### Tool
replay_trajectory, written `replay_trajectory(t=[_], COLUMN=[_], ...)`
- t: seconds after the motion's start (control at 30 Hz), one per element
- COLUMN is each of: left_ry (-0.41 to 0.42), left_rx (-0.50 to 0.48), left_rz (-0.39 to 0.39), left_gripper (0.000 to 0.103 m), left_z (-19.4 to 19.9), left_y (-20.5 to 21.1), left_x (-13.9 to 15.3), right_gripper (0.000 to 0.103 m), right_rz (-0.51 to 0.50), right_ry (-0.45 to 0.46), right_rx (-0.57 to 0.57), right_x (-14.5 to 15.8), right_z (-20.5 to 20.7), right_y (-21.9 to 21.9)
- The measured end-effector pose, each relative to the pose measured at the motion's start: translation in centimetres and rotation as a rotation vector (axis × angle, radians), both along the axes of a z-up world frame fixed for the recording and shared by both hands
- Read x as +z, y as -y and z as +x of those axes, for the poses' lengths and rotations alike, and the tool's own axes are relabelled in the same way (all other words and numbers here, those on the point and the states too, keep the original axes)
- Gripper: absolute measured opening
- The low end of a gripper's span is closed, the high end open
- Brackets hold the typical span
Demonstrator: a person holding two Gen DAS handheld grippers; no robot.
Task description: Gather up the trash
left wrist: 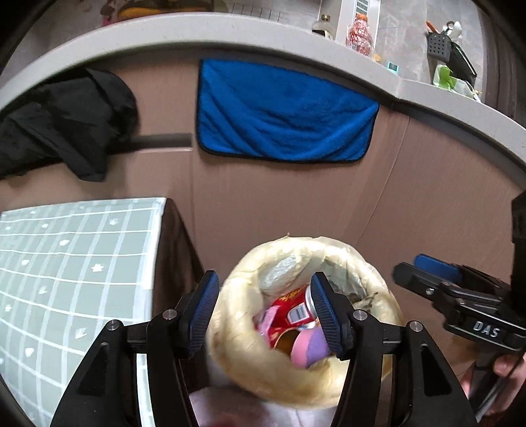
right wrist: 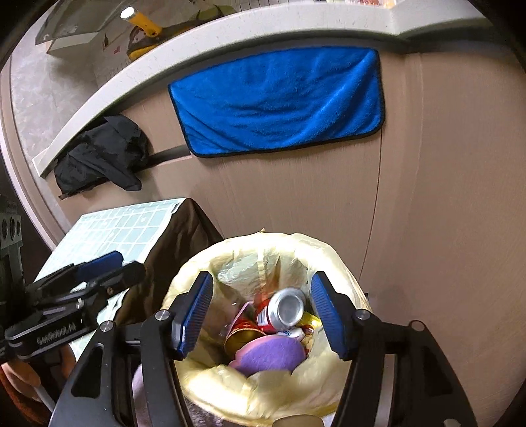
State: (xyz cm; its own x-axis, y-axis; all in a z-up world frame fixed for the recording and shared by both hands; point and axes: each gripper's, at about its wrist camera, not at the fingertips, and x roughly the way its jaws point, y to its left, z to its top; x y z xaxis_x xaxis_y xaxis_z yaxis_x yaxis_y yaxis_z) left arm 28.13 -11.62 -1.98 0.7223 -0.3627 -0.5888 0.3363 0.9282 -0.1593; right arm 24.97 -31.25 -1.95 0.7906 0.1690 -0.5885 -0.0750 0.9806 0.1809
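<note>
Cabinet front (right wrist: 328,203) rises behind the work area, a blue towel (right wrist: 279,98) hung on it; the counter edge (left wrist: 230,29) runs above. A table (left wrist: 65,262) with a checked cover stands just beside the bin, on the left.

Bin (right wrist: 263,394), lined with a pale bag, sits below both tools. Collected trash lies inside: a can (right wrist: 282,312), upended, and a purple-pink pad (right wrist: 269,356), with red wrappers I cannot fully identify.

The can should be light, stiff, slippery and easily dented; grip across its sides. The pad looks soft and light; pinch an edge. The liner is thin and may snag.

Left gripper (left wrist: 266,312) and right gripper (right wrist: 263,312) hang over the bin mouth, jaws spread wide, nothing between them. Room is open to the right; the table corner limits leftward travel.
</note>
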Motion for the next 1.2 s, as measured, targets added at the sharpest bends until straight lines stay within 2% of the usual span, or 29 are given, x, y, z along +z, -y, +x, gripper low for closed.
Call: replay_trajectory(t=[0.1, 0.23, 0.4, 0.57, 0.67, 0.77, 0.93, 1.07, 1.2], left_ry=[0.074, 0.154, 0.196, 0.22, 0.262, 0.297, 0.293, 0.288, 0.323], left_rx=[0.016, 0.065, 0.123, 0.139, 0.148, 0.174, 0.245, 0.249, 0.267], left_rz=[0.039, 0.062, 0.075, 0.065, 0.071, 0.077, 0.078, 0.088, 0.075], left_gripper=[0.059, 0.059, 0.059, 0.059, 0.059, 0.059, 0.059, 0.059, 0.059], left_z=[-3.5, -8.9, -16.1, -21.9, -24.7, -26.5, -28.5, -29.7, -31.1], left_y=[-1.2, -3.4, -5.9, -7.0, -7.1, -7.5, -8.7, -8.9, -9.3], left_x=[1.4, 3.1, 4.5, 5.0, 5.2, 5.5, 5.5, 5.4, 5.8], right_gripper=[0.059, 0.059, 0.059, 0.06, 0.06, 0.06, 0.06, 0.06, 0.06], right_rz=[0.005, -0.043, -0.111, -0.11, -0.103, -0.114, -0.141, -0.151, -0.115], right_ry=[0.032, 0.112, 0.189, 0.216, 0.222, 0.234, 0.234, 0.261, 0.285], right_rx=[-0.001, 0.006, 0.023, 0.05, 0.049, 0.046, 0.067, 0.046, 0.026], right_x=[1.2, 3.1, 4.9, 5.1, 4.7, 3.9, 2.8, 3.2, 3.7], right_z=[-2.9, -8.0, -14.0, -18.7, -21.0, -23.0, -25.3, -26.4, -27.0], right_y=[-1.1, -4.0, -7.3, -9.9, -10.7, -11.5, -12.7, -12.6, -11.8])
